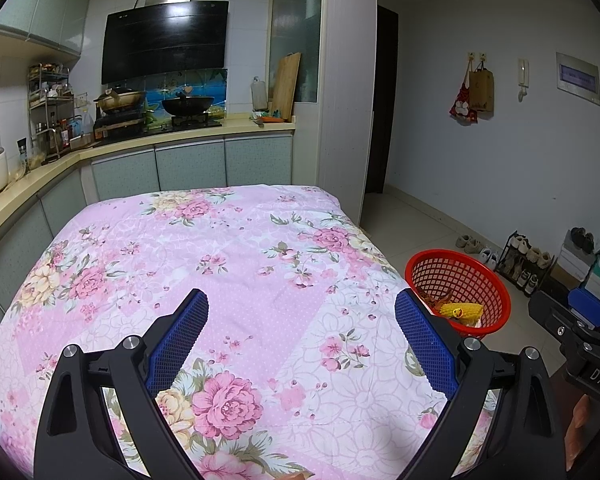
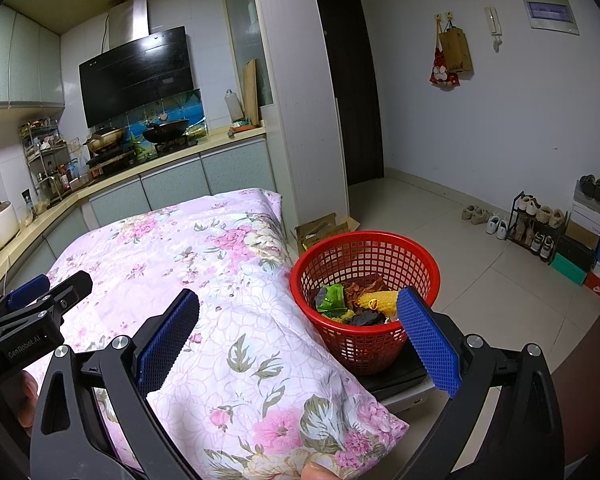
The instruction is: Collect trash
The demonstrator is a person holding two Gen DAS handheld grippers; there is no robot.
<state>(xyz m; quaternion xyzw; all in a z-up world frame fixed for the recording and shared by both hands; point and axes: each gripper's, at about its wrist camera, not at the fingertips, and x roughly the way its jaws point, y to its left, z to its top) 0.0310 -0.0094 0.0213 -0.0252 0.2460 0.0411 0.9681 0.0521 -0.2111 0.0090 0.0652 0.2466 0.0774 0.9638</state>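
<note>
While both grippers hover over the floral quilt [image 1: 228, 264], the left gripper [image 1: 302, 320] and right gripper [image 2: 298, 320] gape wide, holding nothing. Beside the quilt's edge stands the red basket [image 2: 364, 248], containing a corn cob [image 2: 380, 301] and wrappers [image 2: 332, 300].

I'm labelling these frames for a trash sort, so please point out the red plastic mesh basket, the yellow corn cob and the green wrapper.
Red plastic mesh basket [image 2: 364, 236]: right wrist view, far rim.
Yellow corn cob [image 2: 382, 299]: right wrist view, kernelled side.
Green wrapper [image 2: 332, 294]: right wrist view, crumpled top.
</note>
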